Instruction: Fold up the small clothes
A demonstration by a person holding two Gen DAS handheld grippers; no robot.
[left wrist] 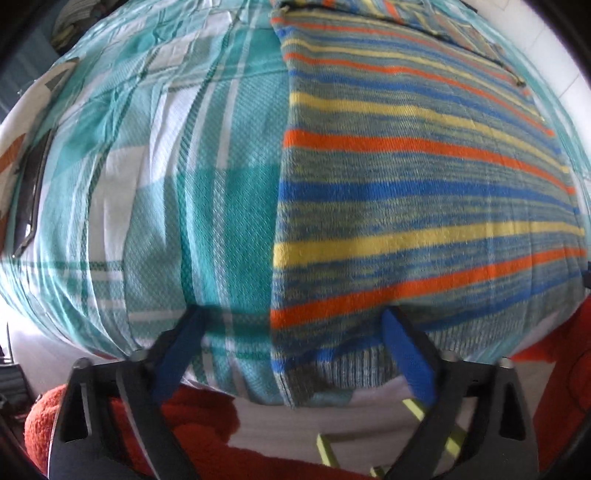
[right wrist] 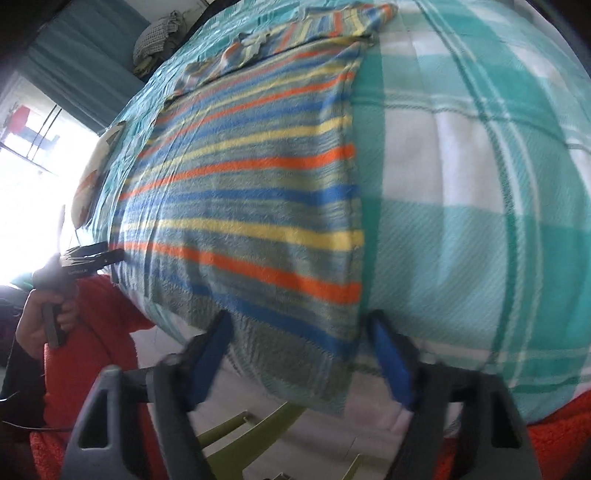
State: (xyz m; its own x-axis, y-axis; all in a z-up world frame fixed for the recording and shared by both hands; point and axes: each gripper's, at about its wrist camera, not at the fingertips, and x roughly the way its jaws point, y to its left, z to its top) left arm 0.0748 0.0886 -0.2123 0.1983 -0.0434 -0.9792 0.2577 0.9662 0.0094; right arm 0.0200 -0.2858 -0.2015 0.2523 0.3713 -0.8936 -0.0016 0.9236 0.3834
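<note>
A striped knit sweater — banded in blue, yellow, orange and grey-green — is spread flat on a teal-and-white checked cloth that covers the table. Its ribbed hem lies at the near edge of the surface, and a sleeve is seen folded across the far end of the garment.

The left gripper is held at the sweater's left hem corner with its blue-padded fingers spread wide; one finger is placed over the cloth, the other over the ribbing, and nothing is gripped between them. The right gripper is positioned at the opposite hem corner, its fingers likewise parted — one over the striped knit, the other just past the garment's side edge, above the checked cloth. Whether the pads touch the fabric cannot be told.

In the right wrist view the left gripper is seen from the side, grasped by a hand at the sweater's far corner. An orange fleece garment is seen on the person, and a yellow-green chair stands below the table edge.
</note>
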